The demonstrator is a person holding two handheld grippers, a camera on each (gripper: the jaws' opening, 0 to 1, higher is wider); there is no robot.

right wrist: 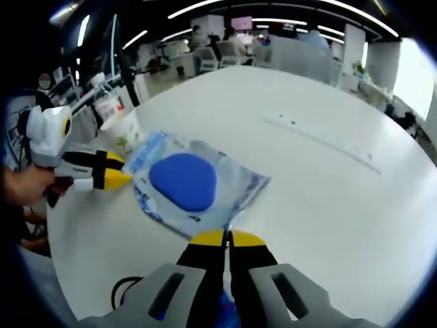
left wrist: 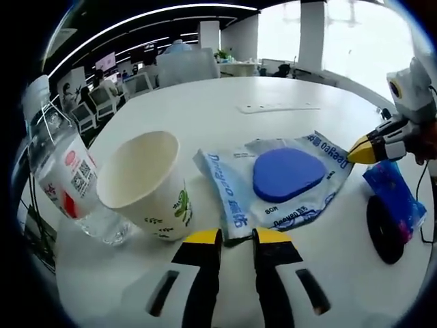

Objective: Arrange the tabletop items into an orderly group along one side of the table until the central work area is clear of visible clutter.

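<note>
One clear packet [left wrist: 287,184] with a blue pad inside, flat on the white table [left wrist: 225,102], pinched at opposite edges by left claw [left wrist: 237,236] and right claw [right wrist: 227,237]. Beside it one paper cup [left wrist: 147,184] and one water bottle [left wrist: 65,178], touching. Near the packet's far end, one blue wrapper [left wrist: 392,195] against one black disc [left wrist: 384,229].

- a round white table [left wrist: 287,89] carries everything; in the right gripper view its bare top [right wrist: 328,184] runs wide past the items.
- a clear packet with blue print [left wrist: 273,184] lies flat on it, a blue pad inside [right wrist: 183,181].
- a paper cup [left wrist: 147,184] stands just beside the packet's edge.
- a clear water bottle [left wrist: 65,178] stands touching the cup's far side.
- a blue wrapper [left wrist: 392,195] and a dark round thing [left wrist: 384,229], perhaps a disc, lie near the rim.
</note>
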